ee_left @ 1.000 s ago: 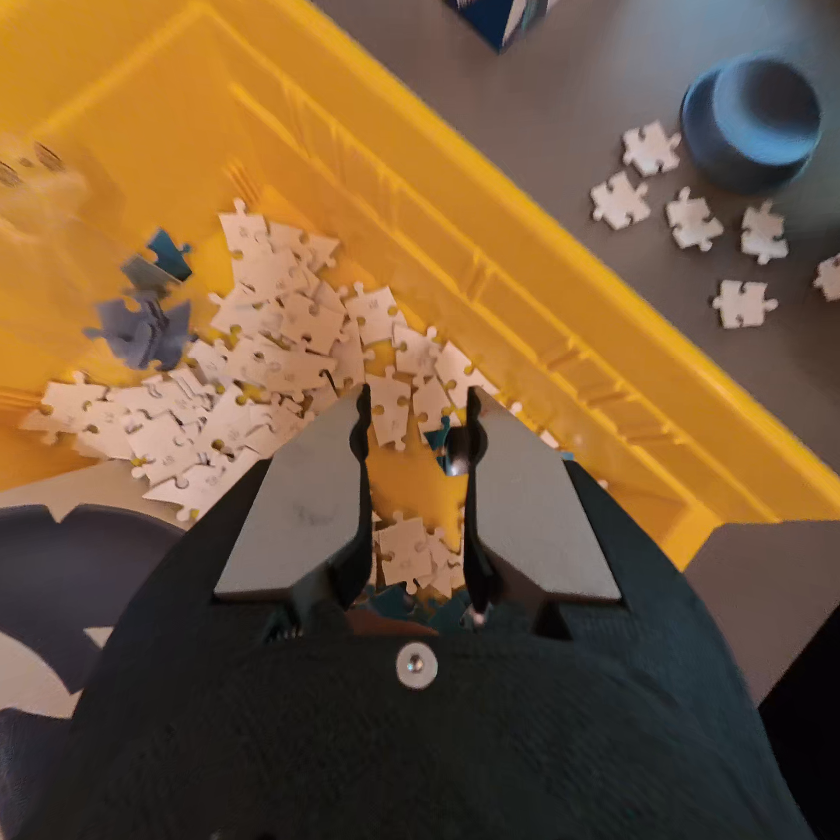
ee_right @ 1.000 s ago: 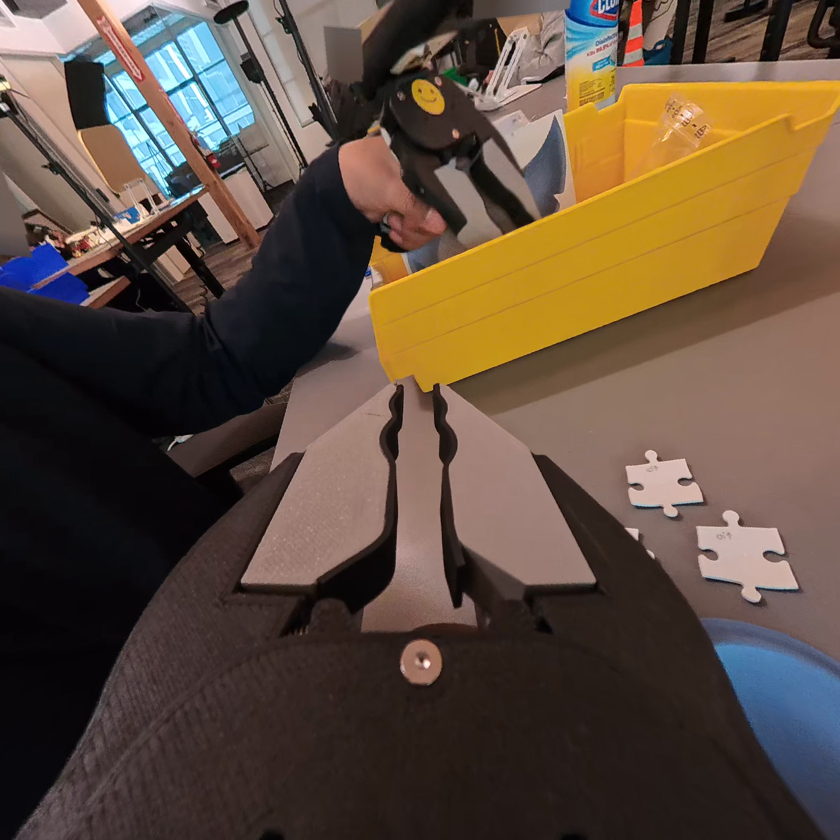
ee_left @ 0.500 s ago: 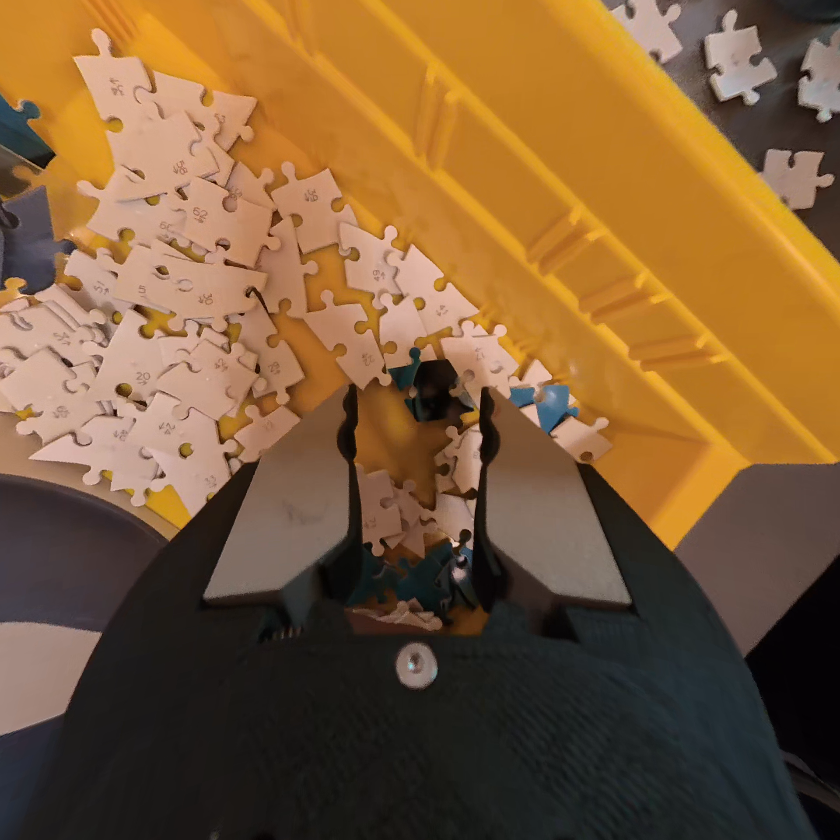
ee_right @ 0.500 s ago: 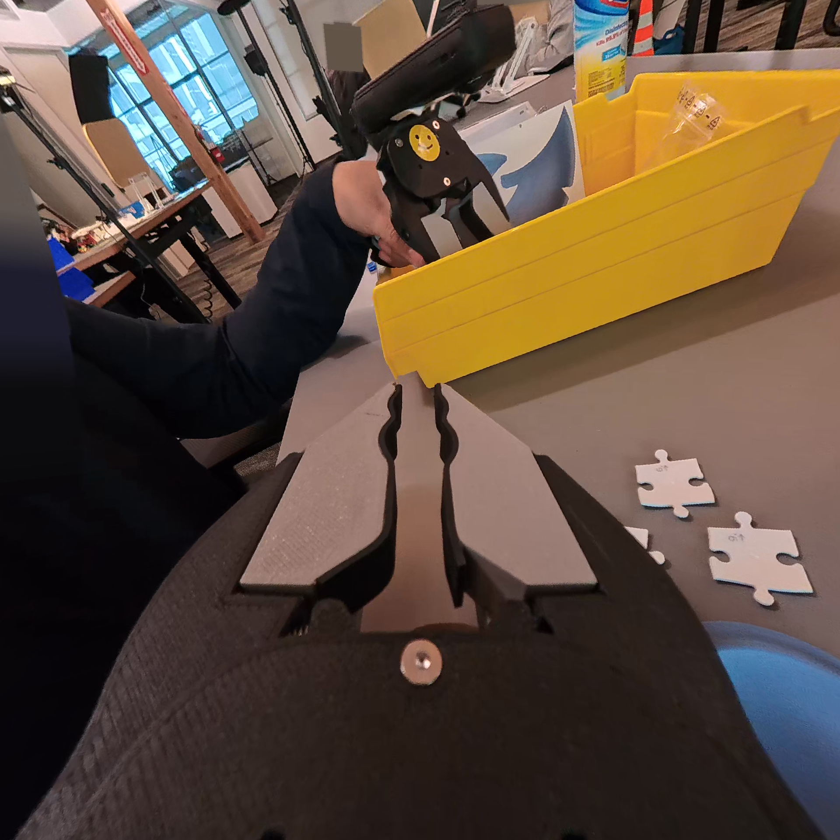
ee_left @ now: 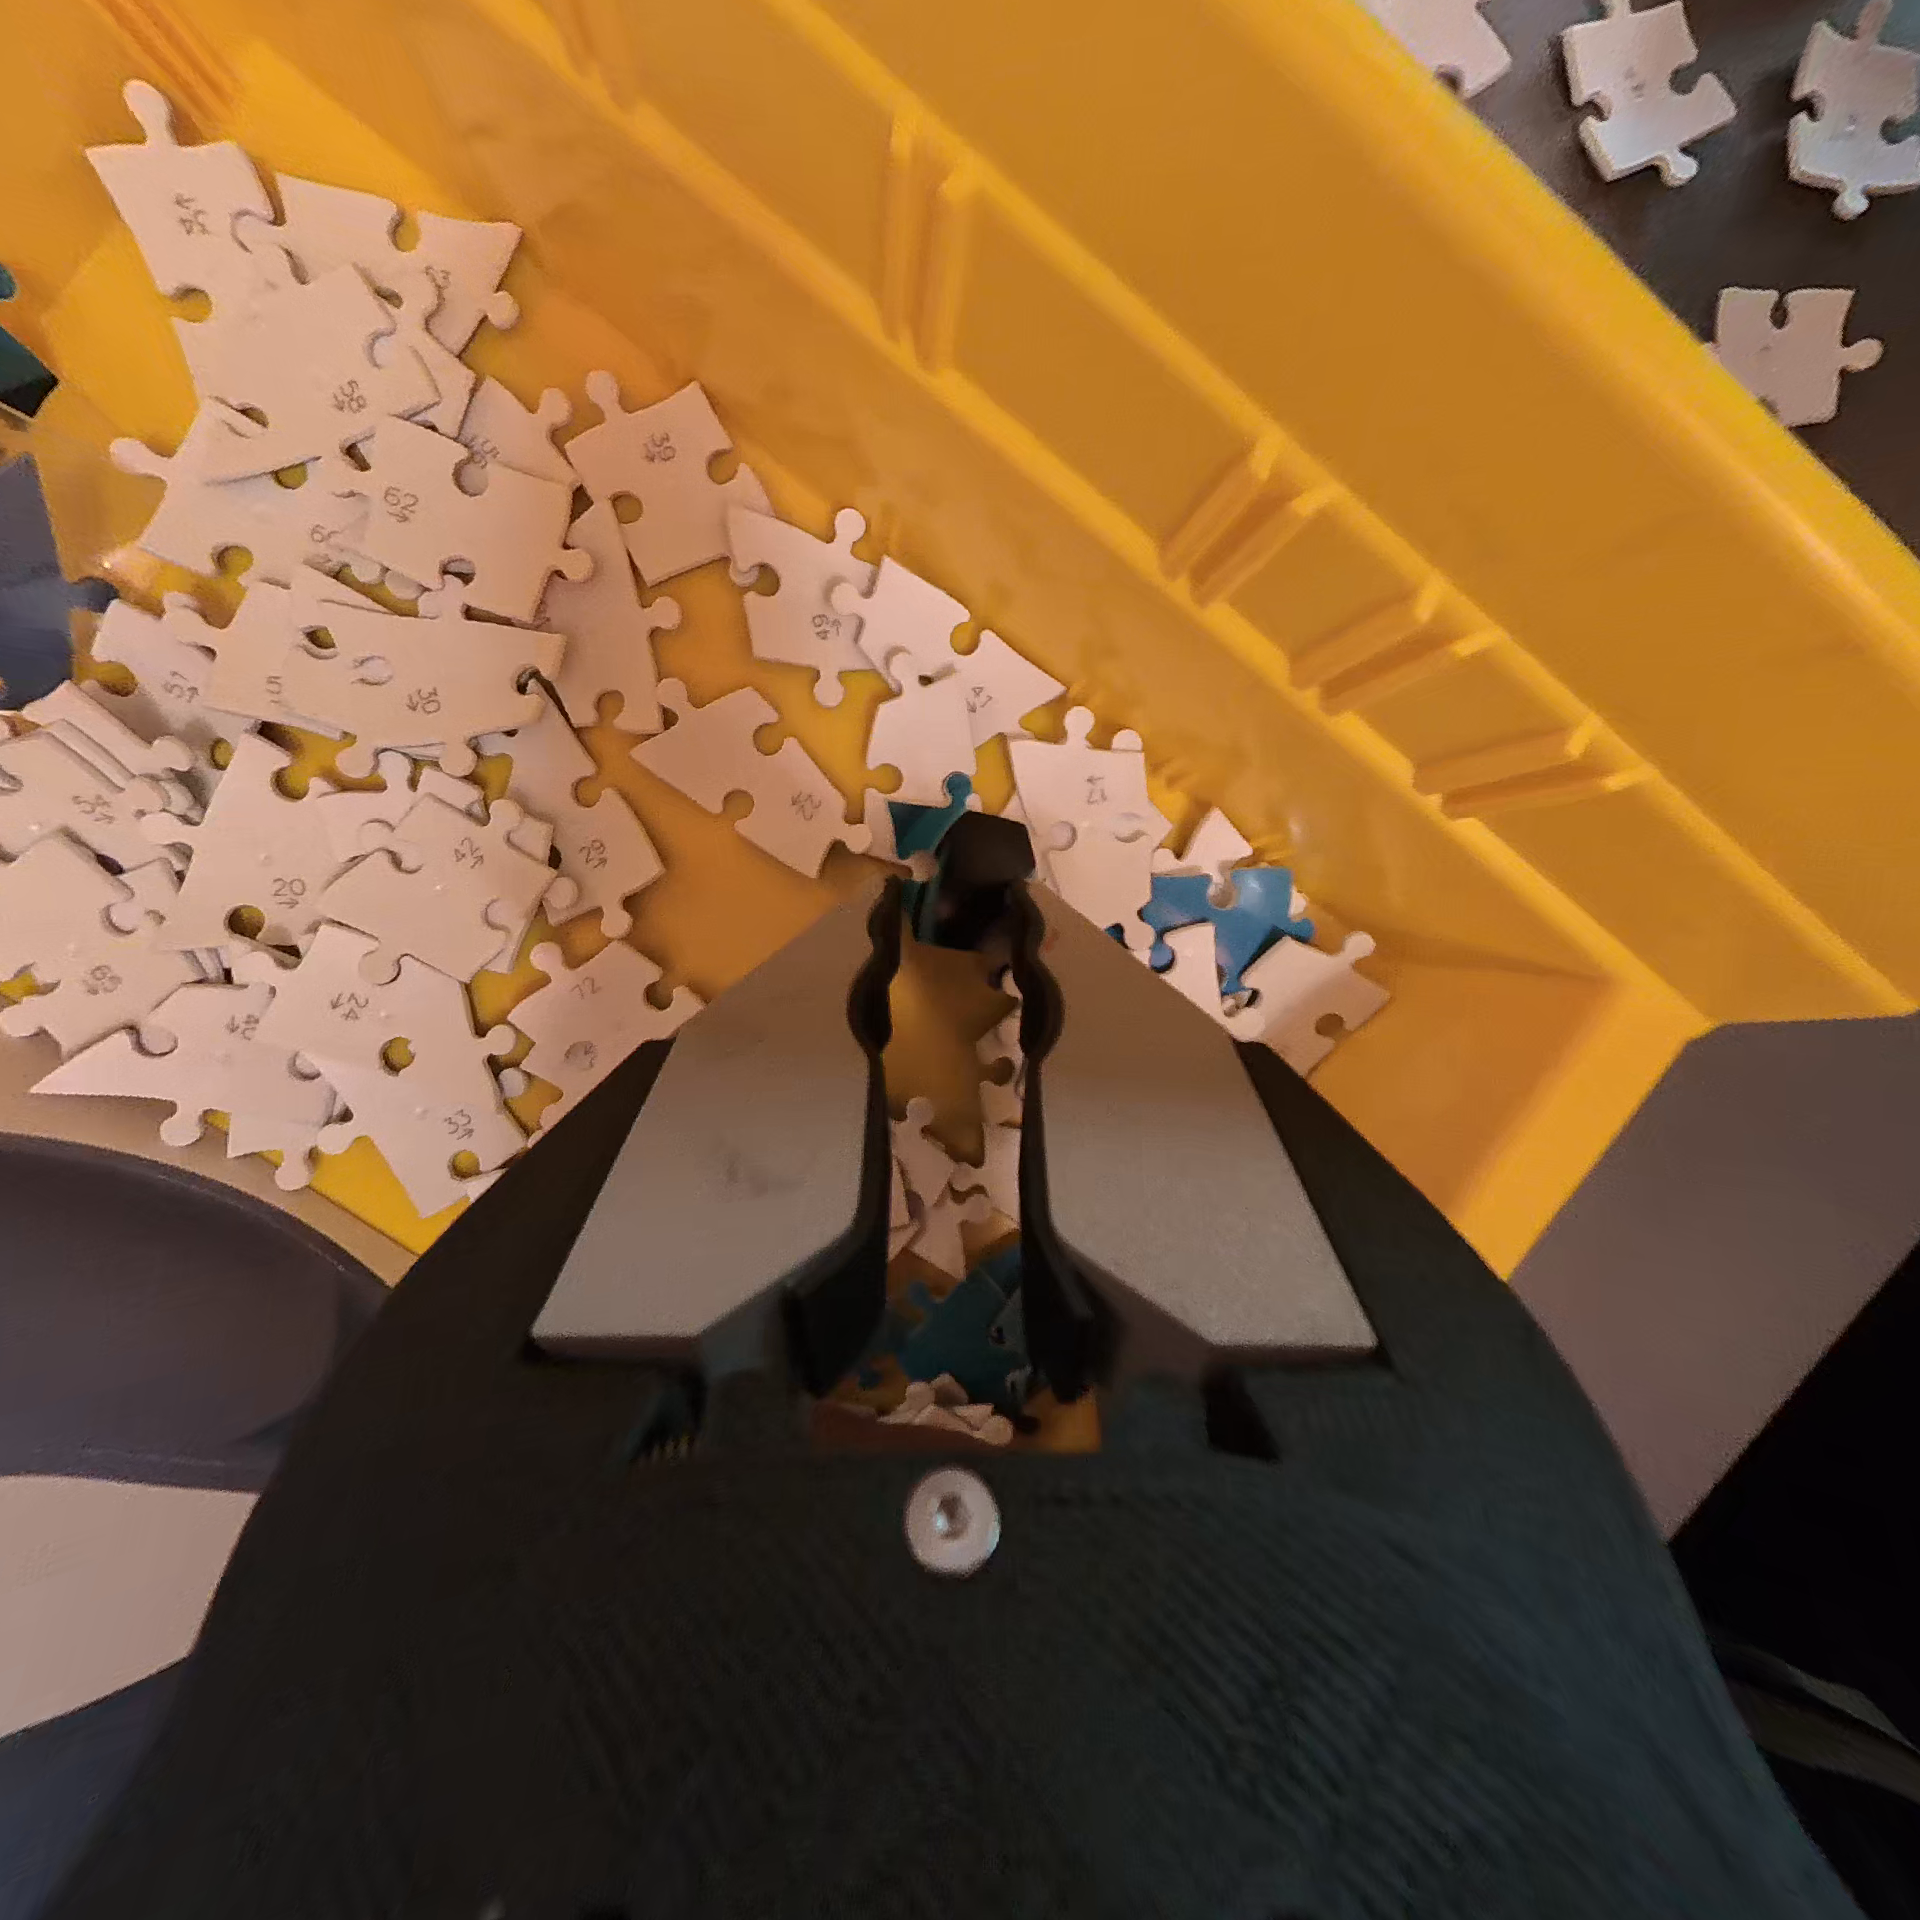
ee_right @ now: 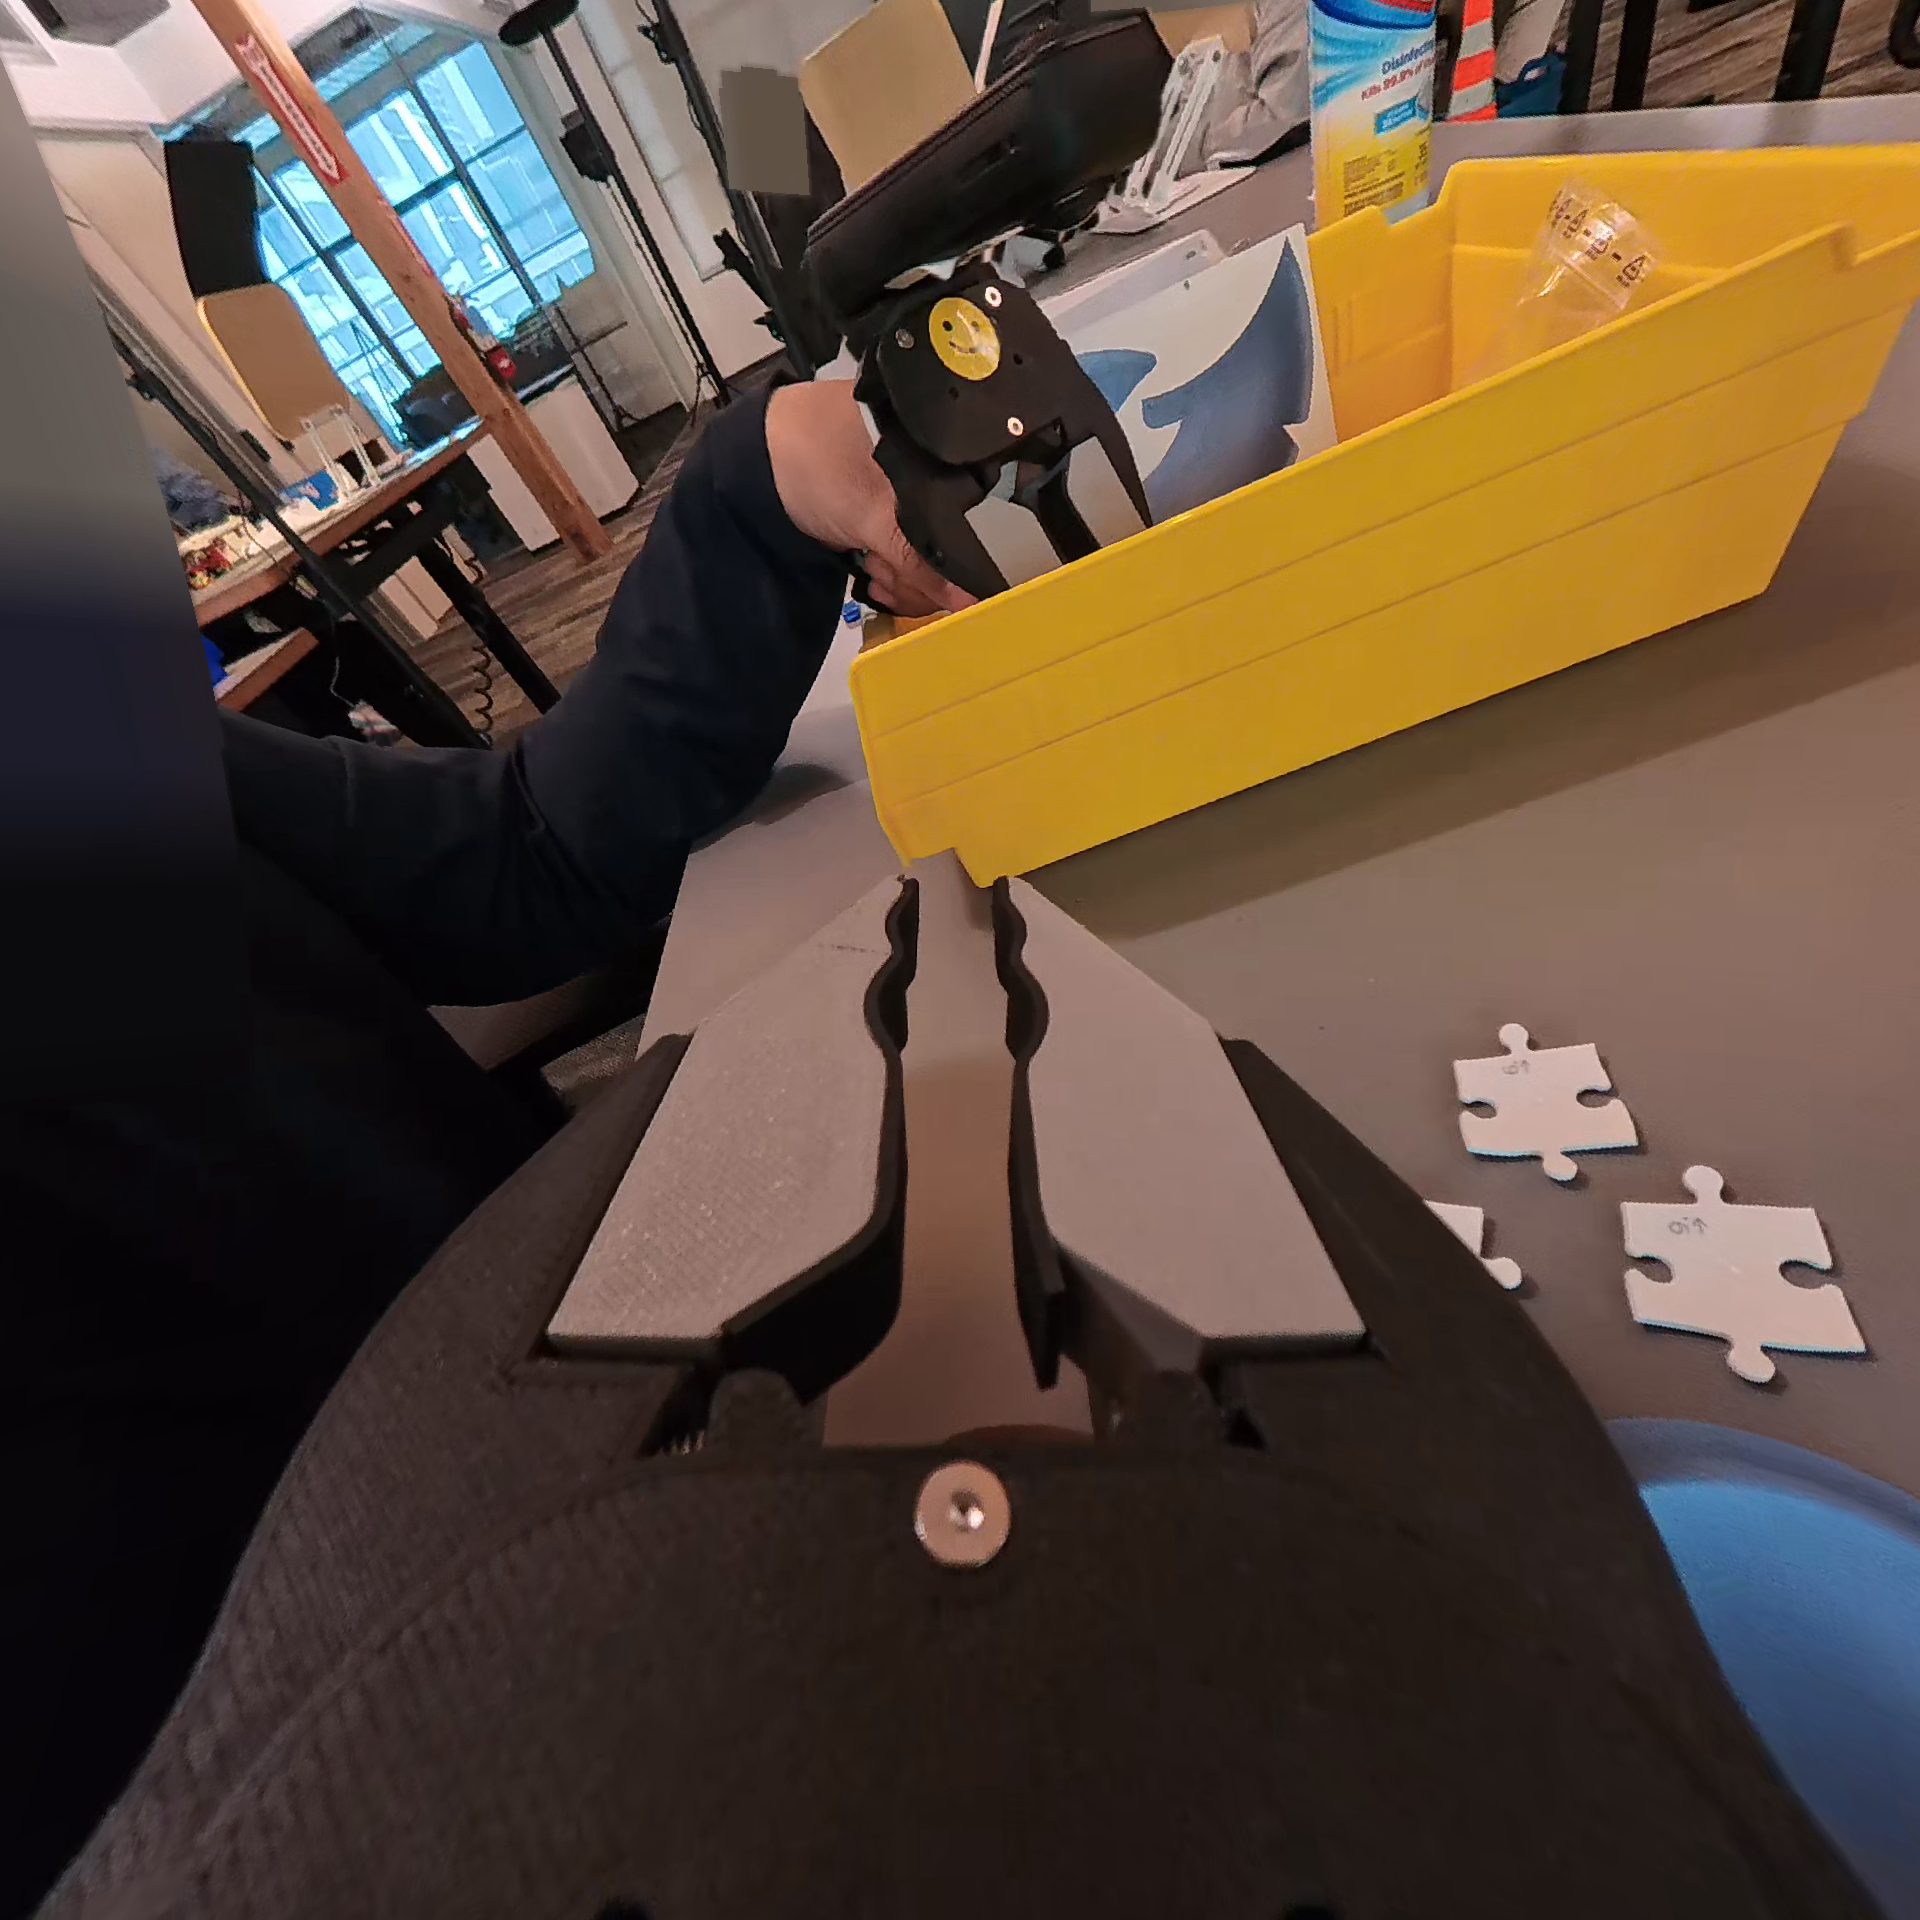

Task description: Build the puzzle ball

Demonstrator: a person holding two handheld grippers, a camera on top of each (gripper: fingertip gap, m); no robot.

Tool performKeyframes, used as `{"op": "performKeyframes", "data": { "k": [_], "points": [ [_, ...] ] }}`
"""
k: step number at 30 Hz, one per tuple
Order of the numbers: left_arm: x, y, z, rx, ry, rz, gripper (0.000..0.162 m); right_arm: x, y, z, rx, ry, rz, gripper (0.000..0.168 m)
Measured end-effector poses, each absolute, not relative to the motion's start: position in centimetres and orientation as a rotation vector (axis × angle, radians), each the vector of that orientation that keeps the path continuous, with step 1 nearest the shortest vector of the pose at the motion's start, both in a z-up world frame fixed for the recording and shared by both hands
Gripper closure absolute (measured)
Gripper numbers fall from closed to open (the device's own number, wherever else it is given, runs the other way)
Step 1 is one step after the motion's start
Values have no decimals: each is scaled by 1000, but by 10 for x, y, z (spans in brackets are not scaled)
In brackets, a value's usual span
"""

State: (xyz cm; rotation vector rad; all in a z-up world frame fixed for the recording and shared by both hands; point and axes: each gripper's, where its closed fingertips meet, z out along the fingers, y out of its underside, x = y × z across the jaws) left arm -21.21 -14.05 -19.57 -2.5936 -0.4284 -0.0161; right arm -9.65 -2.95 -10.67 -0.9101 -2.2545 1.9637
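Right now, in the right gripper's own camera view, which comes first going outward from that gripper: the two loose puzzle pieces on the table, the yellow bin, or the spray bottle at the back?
1. Loose puzzle pieces, on the table just right of the right gripper.
2. Yellow bin, ahead, its corner close beyond the fingertips.
3. Spray bottle, farthest, behind the bin.

Left wrist view: camera mounted behind the left tool, facing steeply down, close above the floor of the yellow bin and its heap of puzzle pieces.

Right wrist view: camera behind the right tool, low over the grey bench, facing level across it toward the bin's outer wall, near.

Shared: the bin; the left tool, seen from outside dipping into it; loose pieces on the bench.
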Motion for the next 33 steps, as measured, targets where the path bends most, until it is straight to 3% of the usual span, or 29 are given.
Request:
{"op": "performKeyframes", "data": {
  "k": [1,7,12,21,33],
  "points": [
    [-212,-141,-196,-2594,-425,-14,144,-97,-29,-106,-913,-2251,1965,158],
    [-215,-140,-190,-2571,-399,30,145,-98,-27,-104,-916,-2239,1966,158],
    [-228,-131,-154,-2412,-328,198,145,-97,-26,-102,-910,-2231,1962,158],
    [-233,-93,-43,-1779,214,1191,145,-101,-21,-99,-919,-2197,1961,158],
    [-121,-43,-11,-1098,781,1788,146,-90,-8,-61,-839,-2071,2137,155]
  ]
}}
